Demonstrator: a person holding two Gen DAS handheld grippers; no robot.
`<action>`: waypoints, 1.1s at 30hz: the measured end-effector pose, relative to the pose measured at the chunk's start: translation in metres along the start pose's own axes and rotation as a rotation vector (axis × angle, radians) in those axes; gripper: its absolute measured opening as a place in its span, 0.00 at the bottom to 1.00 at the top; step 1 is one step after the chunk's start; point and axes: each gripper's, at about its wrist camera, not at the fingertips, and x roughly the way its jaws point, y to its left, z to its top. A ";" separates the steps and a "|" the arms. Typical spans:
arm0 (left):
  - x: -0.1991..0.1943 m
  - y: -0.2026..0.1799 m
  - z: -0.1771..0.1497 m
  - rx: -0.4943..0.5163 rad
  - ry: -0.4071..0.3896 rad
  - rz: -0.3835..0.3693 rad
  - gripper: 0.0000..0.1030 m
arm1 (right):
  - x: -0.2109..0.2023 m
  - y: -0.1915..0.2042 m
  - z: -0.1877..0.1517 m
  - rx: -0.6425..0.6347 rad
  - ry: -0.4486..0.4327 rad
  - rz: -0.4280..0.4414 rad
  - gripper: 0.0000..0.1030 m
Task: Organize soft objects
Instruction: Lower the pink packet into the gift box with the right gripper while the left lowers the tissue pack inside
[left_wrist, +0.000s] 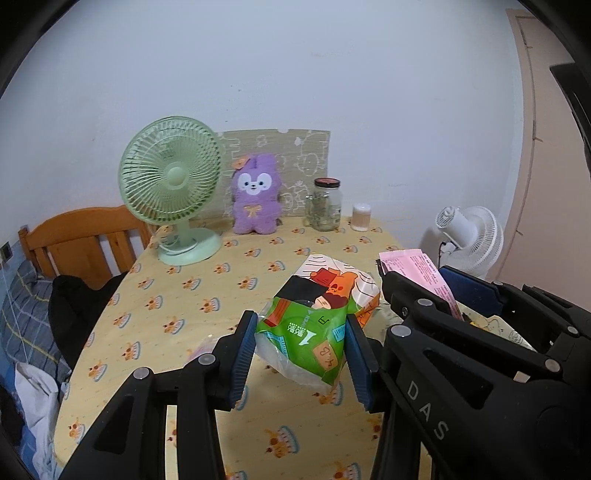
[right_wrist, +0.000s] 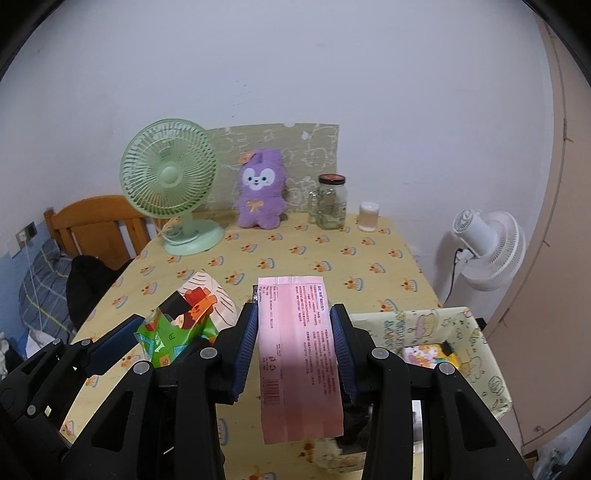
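Left gripper is clamping the green tissue pack, pads pressed on both sides, lifted over the table. Pack print is upside down, a "1" legible. "DAS" is readable on the right gripper's arm in the left view. Right gripper, just right of the tissue pack, is pinching the pink packet upright; barcode visible, text too small to read. Only the right view is showing the patterned fabric bin, right of the packet. Farther back: green fan, purple plush bunny, glass jar.
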 end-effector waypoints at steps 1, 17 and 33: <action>0.001 -0.003 0.001 0.007 0.000 -0.001 0.46 | 0.000 -0.004 0.000 0.005 0.001 -0.005 0.42; 0.020 -0.070 0.010 0.084 -0.004 -0.093 0.46 | -0.002 -0.077 -0.004 0.105 -0.008 -0.133 0.42; 0.041 -0.113 0.004 0.142 0.045 -0.152 0.46 | 0.004 -0.124 -0.022 0.165 0.026 -0.190 0.42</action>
